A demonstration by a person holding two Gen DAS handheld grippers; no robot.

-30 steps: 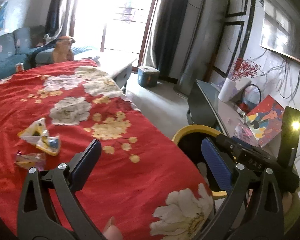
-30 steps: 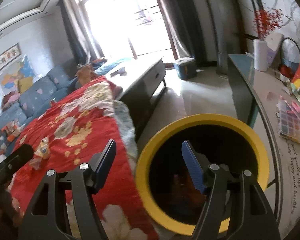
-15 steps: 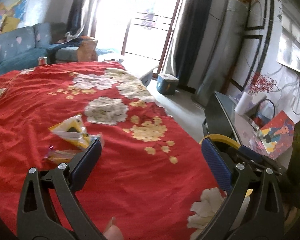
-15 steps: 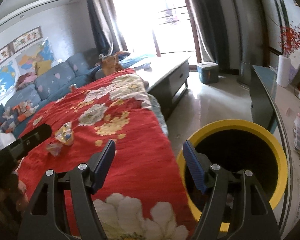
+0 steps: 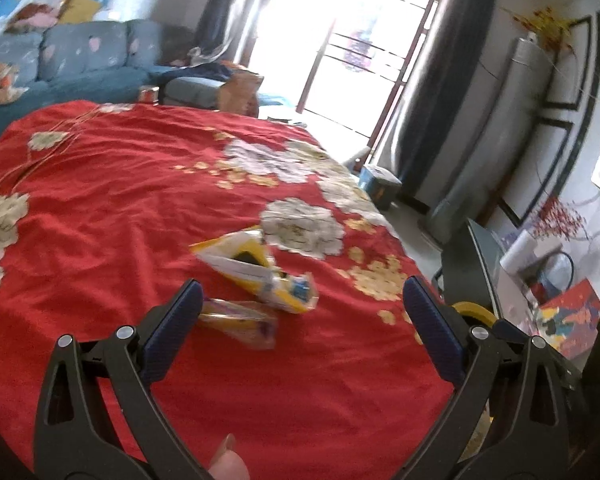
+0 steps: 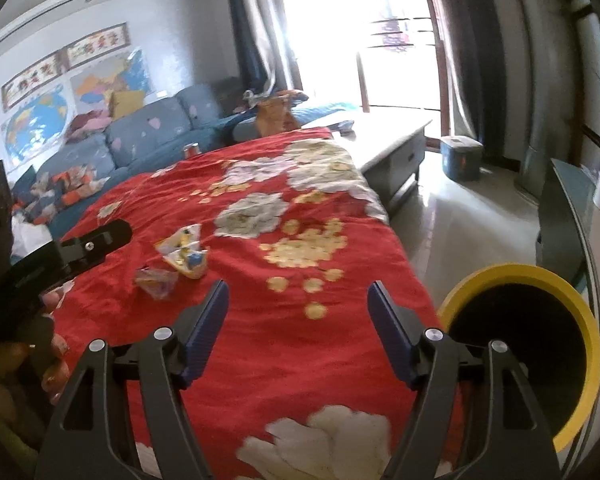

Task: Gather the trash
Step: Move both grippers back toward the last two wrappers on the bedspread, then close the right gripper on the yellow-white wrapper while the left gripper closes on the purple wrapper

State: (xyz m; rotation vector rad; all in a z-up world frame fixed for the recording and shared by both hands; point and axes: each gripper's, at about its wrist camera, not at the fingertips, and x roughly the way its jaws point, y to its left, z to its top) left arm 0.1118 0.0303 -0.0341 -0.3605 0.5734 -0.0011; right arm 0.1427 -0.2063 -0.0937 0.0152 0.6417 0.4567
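Note:
A crumpled yellow-and-white wrapper (image 5: 256,270) lies on the red floral cloth (image 5: 100,208), with a smaller clear purple-and-yellow wrapper (image 5: 240,322) just in front of it. My left gripper (image 5: 302,322) is open and empty, its left finger close beside the small wrapper. Both wrappers also show in the right wrist view: the yellow one (image 6: 184,254) and the small one (image 6: 156,280). My right gripper (image 6: 298,314) is open and empty above the cloth, right of the wrappers. A yellow-rimmed black bin (image 6: 540,276) stands at the cloth's right edge.
A blue sofa (image 6: 148,136) runs along the far left. A low grey table (image 6: 396,136) and a teal box (image 6: 460,158) stand beyond the cloth. A dark glass side table (image 5: 488,268) with clutter is on the right.
Both grippers have swung left, away from the bin and over the cloth. The wrappers now lie between the left fingers. Both stay open.

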